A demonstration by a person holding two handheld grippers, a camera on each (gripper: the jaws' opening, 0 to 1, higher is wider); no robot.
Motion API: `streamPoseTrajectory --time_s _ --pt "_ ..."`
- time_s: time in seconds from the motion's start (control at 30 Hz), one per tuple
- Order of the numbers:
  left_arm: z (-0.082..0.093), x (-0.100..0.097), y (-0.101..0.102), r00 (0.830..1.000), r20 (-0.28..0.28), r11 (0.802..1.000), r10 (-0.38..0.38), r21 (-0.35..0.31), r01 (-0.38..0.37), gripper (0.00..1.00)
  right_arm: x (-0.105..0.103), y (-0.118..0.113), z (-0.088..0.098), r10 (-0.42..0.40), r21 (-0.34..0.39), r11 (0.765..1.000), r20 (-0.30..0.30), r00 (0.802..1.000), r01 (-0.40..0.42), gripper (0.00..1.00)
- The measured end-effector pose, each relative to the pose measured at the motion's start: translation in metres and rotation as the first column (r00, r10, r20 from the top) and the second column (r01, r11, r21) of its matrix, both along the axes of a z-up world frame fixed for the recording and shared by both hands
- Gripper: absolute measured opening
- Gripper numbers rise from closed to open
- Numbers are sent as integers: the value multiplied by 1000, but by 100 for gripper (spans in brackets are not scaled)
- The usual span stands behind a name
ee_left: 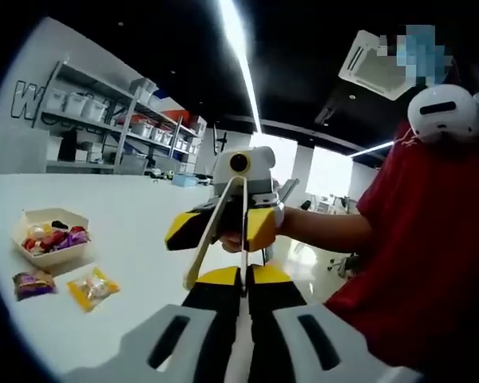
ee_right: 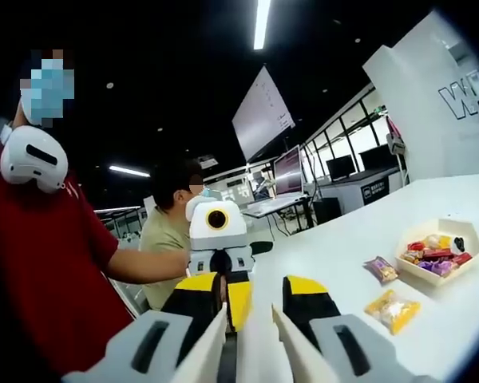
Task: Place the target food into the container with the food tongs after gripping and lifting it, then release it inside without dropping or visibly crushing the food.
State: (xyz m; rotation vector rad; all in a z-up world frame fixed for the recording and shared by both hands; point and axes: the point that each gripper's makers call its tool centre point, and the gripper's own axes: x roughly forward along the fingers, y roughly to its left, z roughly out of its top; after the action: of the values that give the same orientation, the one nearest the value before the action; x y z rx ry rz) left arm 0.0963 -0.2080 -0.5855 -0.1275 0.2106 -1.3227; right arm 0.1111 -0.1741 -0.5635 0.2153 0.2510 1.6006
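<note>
Tongs in right claw, wrapped snacks beside container on table

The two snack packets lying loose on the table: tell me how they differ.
The yellow packet looks clear with pale pieces inside; the purple packet is dark and opaque. The yellow one looks bigger and lies farther from the snack box than the purple one. Both lie flat on the white table, untouched.

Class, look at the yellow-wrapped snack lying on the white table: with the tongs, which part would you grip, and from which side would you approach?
Probably across the plump middle of the yellow-wrapped snack, coming from above. It lies flat on the white table, apart from the purple packet and the container, so its sides are free; the crimped ends look thin.
</note>
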Motion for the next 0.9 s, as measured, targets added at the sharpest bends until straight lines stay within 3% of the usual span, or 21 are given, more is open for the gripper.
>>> streamPoseTrajectory --time_s 0.2,0.4,0.43,0.5,0.53,0.57,0.67,0.7,0.73,0.77,0.83,0.9 --pt "3 2 1 1000 10 1000 11 -3 -11 1 1 -2 -7 6 -43 999 -15 1000 -7 27" --pt "0 2 2 999 -37 999 4 -32 -5 1 0 -1 -7 12 -53 999 -30 999 -13 26" --pt "1 2 2 999 -43 999 3 -39 -5 1 -1 0 -5 9 -48 999 -55 998 -11 24" --pt "7 1 0 992 -124 994 -2 -111 -12 1 -2 -1 -2 10 -40 999 -98 995 -14 23" --pt "11 2 0 985 -171 988 -2 -154 -25 1 2 -2 8 0 7 1000 -176 984 1 22" --pt "14 2 0 980 -200 983 -8 -179 -29 1 2 -2 8 0 7 1000 -176 984 2 22" --pt "16 2 0 980 -197 981 -14 -193 -24 1 3 -2 9 -1 9 1000 -175 985 3 24" --pt "13 3 0 990 -140 986 -1 -165 -23 1 2 -1 9 -7 5 1000 -124 992 7 24" --pt "11 2 0 990 -143 988 -4 -153 -18 1 1 -1 6 -2 -10 1000 -78 997 2 24" --pt "11 -1 -1 988 -153 987 -13 -158 -11 1 -1 -1 7 3 -4 1000 -96 995 -3 25" --pt "17 -4 0 988 -152 981 -28 -193 -2 1 -5 -1 15 18 25 1000 -32 999 -17 26" --pt "19 -5 0 985 -169 977 -39 -212 3 1 -5 -1 15 25 21 999 -46 999 -24 26"
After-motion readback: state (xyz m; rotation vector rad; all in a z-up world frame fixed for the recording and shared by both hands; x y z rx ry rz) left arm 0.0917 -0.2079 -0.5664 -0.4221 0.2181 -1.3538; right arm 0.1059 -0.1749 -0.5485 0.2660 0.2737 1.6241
